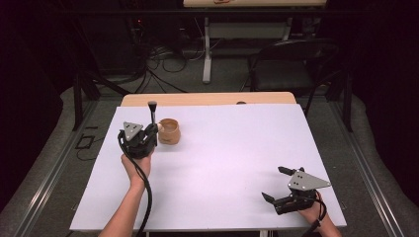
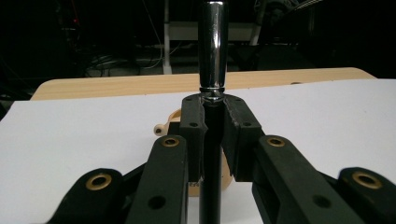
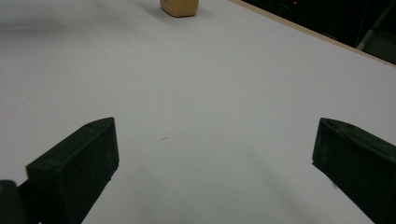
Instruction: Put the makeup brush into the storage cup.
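My left gripper (image 1: pixel 152 129) is shut on a slim upright tool (image 1: pixel 152 114) with a black shaft and a shiny metal top. In the left gripper view the pads (image 2: pixel 194 123) clamp the black shaft just below the chrome cylinder (image 2: pixel 212 46). A small wooden cup (image 1: pixel 169 131) stands on the white table top right beside that gripper; part of the cup (image 2: pixel 173 116) shows behind the jaws. My right gripper (image 1: pixel 275 183) rests open near the table's front right, jaws wide apart with nothing between them. The cup (image 3: pixel 179 7) is far off in the right gripper view.
The white sheet (image 1: pixel 222 148) covers a wooden table (image 1: pixel 207 98). Beyond the far edge stand a black chair (image 1: pixel 291 64), a table leg (image 1: pixel 207 49) and floor cables (image 1: pixel 168 64).
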Tool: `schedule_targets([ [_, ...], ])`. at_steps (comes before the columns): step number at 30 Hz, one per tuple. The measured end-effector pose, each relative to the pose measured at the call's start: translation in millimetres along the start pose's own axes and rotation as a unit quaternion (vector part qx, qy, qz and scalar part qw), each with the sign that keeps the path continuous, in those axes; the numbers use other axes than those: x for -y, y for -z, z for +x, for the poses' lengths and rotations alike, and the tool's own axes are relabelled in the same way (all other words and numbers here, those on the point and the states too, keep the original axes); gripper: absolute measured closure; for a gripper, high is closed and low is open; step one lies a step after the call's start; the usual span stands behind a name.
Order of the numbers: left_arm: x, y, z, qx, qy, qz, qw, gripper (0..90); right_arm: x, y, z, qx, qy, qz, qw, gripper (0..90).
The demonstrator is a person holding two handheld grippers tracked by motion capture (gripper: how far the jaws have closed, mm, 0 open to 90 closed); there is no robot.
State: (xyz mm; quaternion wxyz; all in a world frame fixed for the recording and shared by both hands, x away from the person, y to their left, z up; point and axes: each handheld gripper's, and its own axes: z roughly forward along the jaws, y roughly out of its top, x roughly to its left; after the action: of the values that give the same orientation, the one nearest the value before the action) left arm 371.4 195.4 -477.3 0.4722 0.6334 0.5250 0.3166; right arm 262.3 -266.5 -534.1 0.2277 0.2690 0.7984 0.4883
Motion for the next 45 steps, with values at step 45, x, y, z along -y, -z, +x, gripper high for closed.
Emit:
schedule_targets([
  [45, -6.3, -44.1, -16.7, 0.019, -0.038, -0.043, 0.9982, 79.4, 0.4, -0.9, -0.4, 0.003, -0.001, 0.005, 1.0000, 0.0],
])
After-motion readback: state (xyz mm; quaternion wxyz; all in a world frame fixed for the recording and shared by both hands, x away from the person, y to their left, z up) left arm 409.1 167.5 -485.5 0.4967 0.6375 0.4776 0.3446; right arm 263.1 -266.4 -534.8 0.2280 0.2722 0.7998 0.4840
